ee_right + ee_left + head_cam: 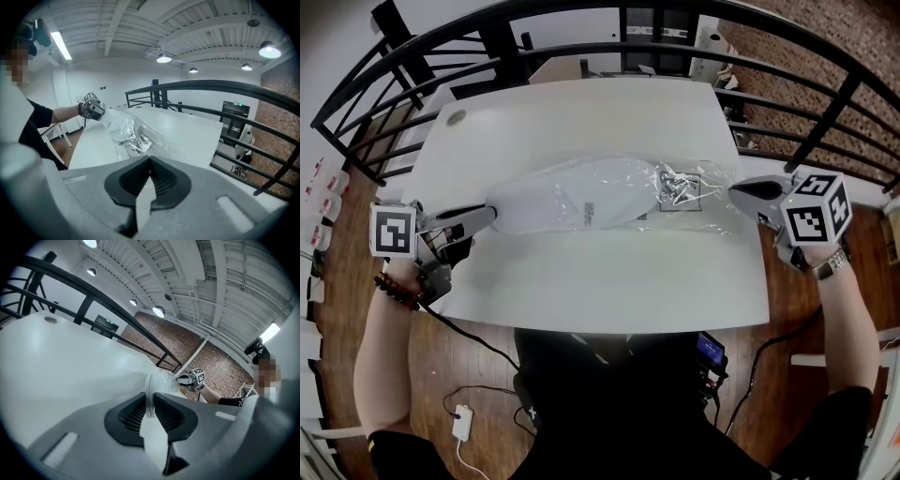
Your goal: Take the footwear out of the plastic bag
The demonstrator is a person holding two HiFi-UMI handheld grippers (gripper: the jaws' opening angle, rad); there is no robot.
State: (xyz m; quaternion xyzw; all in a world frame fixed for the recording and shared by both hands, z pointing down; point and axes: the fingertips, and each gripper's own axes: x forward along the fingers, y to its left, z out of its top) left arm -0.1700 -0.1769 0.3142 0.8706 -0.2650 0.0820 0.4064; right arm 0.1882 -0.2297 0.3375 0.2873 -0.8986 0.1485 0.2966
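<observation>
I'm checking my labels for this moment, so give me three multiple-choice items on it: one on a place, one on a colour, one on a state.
1. Where does the footwear lie?
A. On the floor under the railing
B. Inside the clear plastic bag on the table
C. Bare on a chair

2. What colour is the footwear?
A. Red
B. Black
C. White

3. How do the jaws of the left gripper stand?
A. Pressed on the bagged footwear's end
B. Wide apart above the table
C. Closed on a cable

Answers: 1 B, the head view shows it wrapped in clear film in the middle of the table; 2 C, it shows white through the film; 3 A, the left gripper view shows a thin white edge pinched between its jaws.
</observation>
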